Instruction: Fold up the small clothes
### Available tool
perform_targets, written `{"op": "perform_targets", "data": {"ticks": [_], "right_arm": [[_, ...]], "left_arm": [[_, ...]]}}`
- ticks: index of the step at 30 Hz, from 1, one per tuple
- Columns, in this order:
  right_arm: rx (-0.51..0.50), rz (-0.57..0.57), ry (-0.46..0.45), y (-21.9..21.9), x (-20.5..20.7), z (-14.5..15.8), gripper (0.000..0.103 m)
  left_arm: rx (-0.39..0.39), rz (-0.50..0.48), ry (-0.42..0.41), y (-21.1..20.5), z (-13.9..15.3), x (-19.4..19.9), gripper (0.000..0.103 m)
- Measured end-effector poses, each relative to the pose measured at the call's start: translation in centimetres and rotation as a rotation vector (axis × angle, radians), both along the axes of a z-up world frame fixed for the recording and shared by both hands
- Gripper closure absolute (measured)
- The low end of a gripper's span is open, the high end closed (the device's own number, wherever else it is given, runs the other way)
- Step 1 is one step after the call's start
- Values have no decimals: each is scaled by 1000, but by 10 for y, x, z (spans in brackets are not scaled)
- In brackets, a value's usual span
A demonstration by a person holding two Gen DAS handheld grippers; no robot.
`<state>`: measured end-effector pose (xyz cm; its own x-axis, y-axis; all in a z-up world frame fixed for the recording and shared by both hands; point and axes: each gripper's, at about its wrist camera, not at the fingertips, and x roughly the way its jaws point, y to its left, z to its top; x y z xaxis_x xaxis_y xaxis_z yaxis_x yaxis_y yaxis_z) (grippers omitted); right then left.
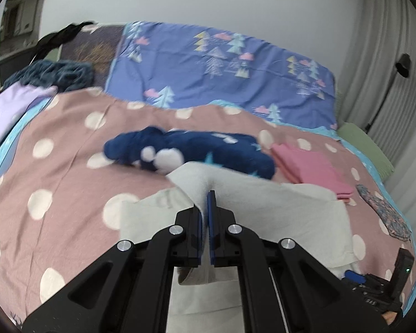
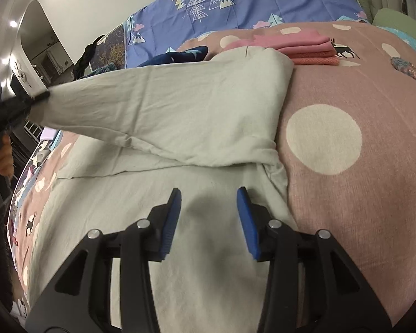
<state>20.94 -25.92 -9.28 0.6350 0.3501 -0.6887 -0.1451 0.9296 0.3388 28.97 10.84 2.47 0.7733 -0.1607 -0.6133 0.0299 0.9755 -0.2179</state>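
Left gripper point(image 1: 205, 194) clenched on a lifted fold of the pale shirt point(image 2: 180, 105); right gripper point(image 2: 209, 194) released above it, on the bed point(image 2: 346, 194)

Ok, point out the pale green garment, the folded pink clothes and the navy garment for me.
pale green garment point(image 2: 180, 105): right wrist view, on the lifted flap.
folded pink clothes point(image 1: 310, 166): left wrist view, top of the stack.
navy garment point(image 1: 208, 147): left wrist view, middle of the crumpled heap.

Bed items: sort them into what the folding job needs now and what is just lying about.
In use:
pale green garment
left hand-held gripper, shut on it
right hand-held gripper, open above it

Lying about:
folded pink clothes
navy garment
patterned cloth
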Motion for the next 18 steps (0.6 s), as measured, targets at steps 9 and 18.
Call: {"op": "perform_targets", "data": {"ticks": [9, 18], "right_arm": [[-44, 33, -9, 3, -9, 1, 53], [-70, 68, -5, 4, -17, 6, 51]], "left_arm": [[15, 32, 196, 41, -92, 2, 92], [-59, 43, 205, 53, -107, 8, 69]]}}
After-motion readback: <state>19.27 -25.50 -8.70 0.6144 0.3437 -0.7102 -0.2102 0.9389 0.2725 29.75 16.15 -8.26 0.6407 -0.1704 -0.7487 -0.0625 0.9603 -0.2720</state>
